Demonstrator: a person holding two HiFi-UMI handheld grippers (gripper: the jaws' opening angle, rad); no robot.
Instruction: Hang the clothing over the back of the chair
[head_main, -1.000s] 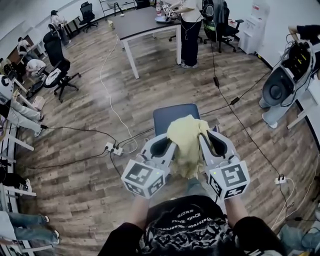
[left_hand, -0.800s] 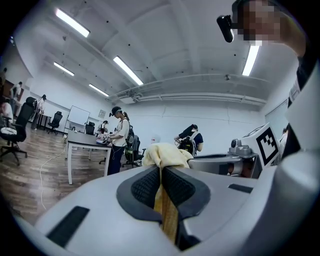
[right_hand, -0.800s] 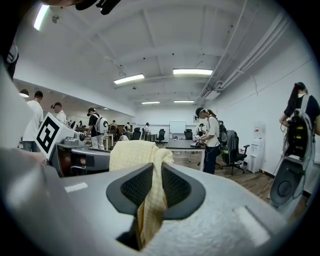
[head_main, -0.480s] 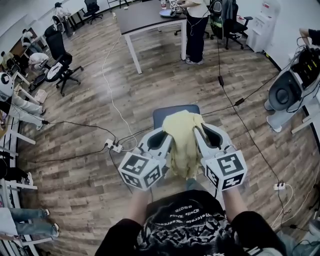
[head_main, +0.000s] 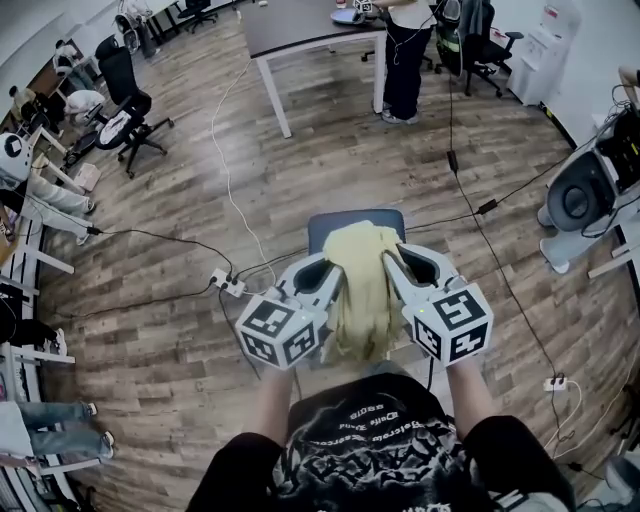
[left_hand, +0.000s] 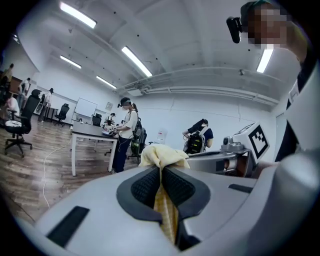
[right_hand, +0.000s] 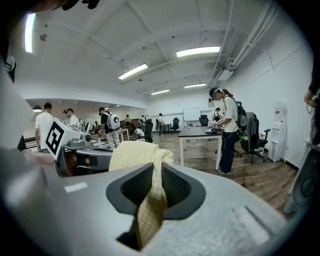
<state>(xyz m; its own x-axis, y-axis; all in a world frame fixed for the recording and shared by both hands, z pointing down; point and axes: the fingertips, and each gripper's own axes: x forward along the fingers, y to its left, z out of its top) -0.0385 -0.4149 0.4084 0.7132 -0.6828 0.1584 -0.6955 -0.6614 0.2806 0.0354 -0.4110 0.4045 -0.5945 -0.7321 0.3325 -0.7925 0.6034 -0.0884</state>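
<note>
A pale yellow garment (head_main: 360, 285) hangs bunched between my two grippers, just above the blue-grey chair (head_main: 340, 225) in the head view. My left gripper (head_main: 335, 262) is shut on the cloth's left side; the yellow cloth (left_hand: 164, 156) bulges past the dark pads (left_hand: 145, 187) in the left gripper view. My right gripper (head_main: 386, 256) is shut on the right side, with the yellow cloth (right_hand: 142, 155) pinched between its pads (right_hand: 175, 187) in the right gripper view. The garment's lower part droops toward my body and hides most of the chair.
A dark table (head_main: 305, 25) stands ahead with a person (head_main: 405, 55) beside it. Cables and a power strip (head_main: 228, 285) lie on the wooden floor left of the chair. Office chairs (head_main: 125, 115) stand at the far left, a grey machine (head_main: 590, 200) at the right.
Both grippers have moved forward and slightly down with the garment, bringing it closer over the chair. Both grips are unchanged.
</note>
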